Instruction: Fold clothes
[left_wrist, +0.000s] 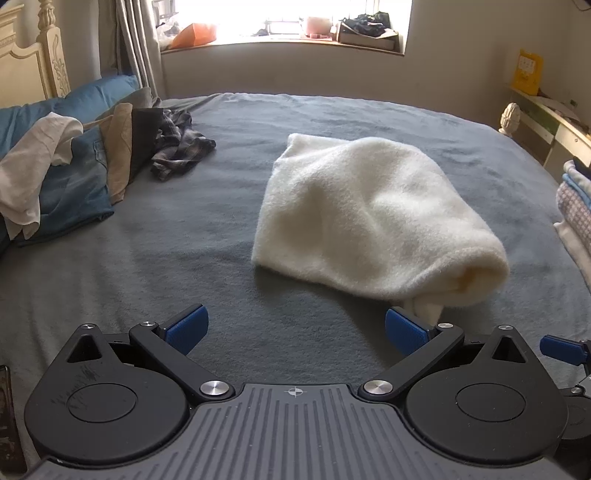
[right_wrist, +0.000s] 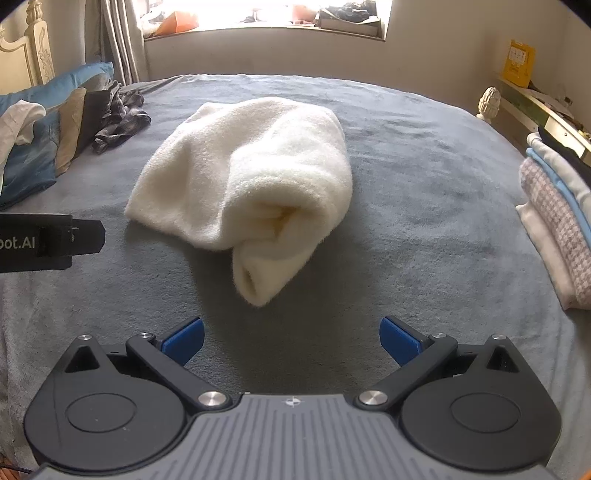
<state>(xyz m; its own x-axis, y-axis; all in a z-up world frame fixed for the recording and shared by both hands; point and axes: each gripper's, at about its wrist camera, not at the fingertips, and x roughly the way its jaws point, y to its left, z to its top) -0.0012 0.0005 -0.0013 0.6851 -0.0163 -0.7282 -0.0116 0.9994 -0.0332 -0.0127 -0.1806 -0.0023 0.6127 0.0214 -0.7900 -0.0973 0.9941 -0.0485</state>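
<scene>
A cream fleece garment (left_wrist: 373, 218) lies bunched in a loose roll on the grey bedspread (left_wrist: 184, 251), its rolled end toward me. In the right wrist view the same garment (right_wrist: 251, 188) sits straight ahead, one folded corner hanging near the camera. My left gripper (left_wrist: 295, 332) is open just short of it, the right blue pad (left_wrist: 406, 330) close to the garment's near corner. My right gripper (right_wrist: 291, 339) is open too, with nothing between its fingers, a little back from that corner. The left gripper's body (right_wrist: 44, 242) shows at the left edge of the right wrist view.
Unfolded clothes (left_wrist: 74, 170) are heaped at the left by blue pillows, with a dark plaid shirt (left_wrist: 181, 144) beside them. A stack of folded clothes (right_wrist: 557, 221) sits at the bed's right edge. A windowsill (left_wrist: 288, 37) with clutter is behind, and a shelf (left_wrist: 554, 118) at right.
</scene>
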